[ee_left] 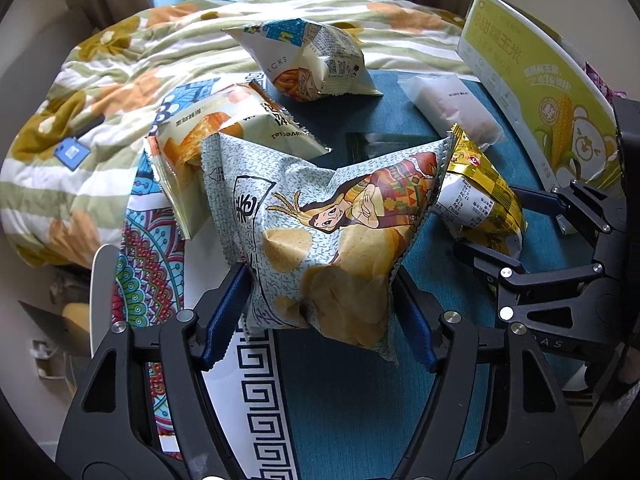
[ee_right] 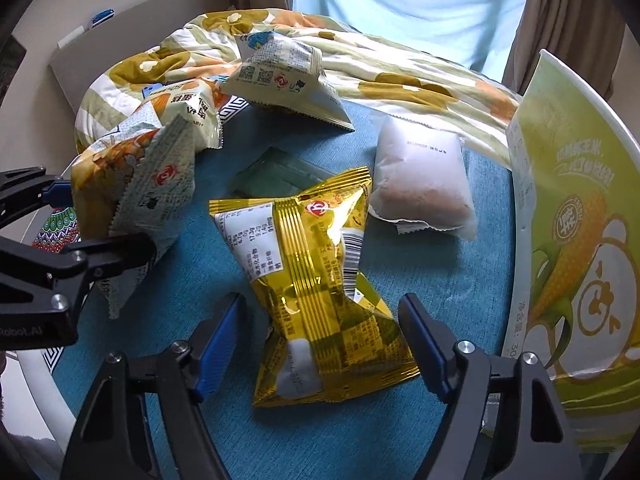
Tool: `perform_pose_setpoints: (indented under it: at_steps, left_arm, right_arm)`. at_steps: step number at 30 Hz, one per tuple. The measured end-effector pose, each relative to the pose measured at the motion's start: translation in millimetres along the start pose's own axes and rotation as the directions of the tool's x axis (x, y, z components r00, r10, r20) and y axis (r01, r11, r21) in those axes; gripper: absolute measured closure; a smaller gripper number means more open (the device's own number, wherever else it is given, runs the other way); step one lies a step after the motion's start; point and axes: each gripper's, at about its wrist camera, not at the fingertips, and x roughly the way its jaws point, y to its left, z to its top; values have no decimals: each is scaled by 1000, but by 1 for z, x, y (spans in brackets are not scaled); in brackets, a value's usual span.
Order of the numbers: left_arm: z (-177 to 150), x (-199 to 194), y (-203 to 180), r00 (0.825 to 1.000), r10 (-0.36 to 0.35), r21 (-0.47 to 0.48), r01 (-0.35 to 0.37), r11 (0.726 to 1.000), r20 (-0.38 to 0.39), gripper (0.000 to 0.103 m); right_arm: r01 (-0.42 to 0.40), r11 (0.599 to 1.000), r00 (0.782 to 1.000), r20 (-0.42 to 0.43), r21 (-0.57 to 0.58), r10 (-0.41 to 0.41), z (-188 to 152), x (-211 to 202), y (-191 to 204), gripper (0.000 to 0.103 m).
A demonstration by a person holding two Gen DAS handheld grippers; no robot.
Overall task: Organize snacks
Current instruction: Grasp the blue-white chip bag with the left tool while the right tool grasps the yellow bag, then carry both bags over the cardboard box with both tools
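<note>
A grey-speckled chip bag (ee_left: 320, 240) with a cartoon figure sits between the blue pads of my left gripper (ee_left: 322, 316), which is shut on its lower end. The right wrist view shows that bag (ee_right: 152, 184) in the left gripper (ee_right: 100, 220) at the left edge. A gold snack packet (ee_right: 320, 280) lies on the teal cloth (ee_right: 340, 440) between the fingers of my right gripper (ee_right: 322, 344). A gap shows beside the left pad, so that gripper is open. In the left wrist view the right gripper (ee_left: 508, 228) straddles the gold packet (ee_left: 480, 196).
An orange-and-white bag (ee_left: 224, 128), a white-and-blue bag (ee_left: 312, 60), a frosted white packet (ee_left: 452, 108) and a flat dark green packet (ee_left: 384, 144) lie further back. A yellow-green corn box (ee_right: 572, 240) stands at the right. A flowered quilt (ee_left: 100, 80) is bunched behind.
</note>
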Motion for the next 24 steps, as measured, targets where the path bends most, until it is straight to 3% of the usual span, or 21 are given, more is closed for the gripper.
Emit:
perform_pose_setpoints:
  at_steps: [6, 16, 24]
  left_arm:
    - [-8, -11, 4, 1000, -10, -18, 10, 1000, 14, 35]
    - [-20, -37, 7, 999, -6, -75, 9, 997, 41, 35]
    - [-9, -93, -4, 993, 28, -88, -18, 996, 115, 35]
  right_arm:
    - [-13, 999, 1000, -17, 29, 14, -1, 3, -4, 32]
    - [-61, 995, 998, -19, 80, 62, -10, -4, -5, 54]
    - [-117, 986, 992, 54, 117, 112, -12, -62, -3, 54]
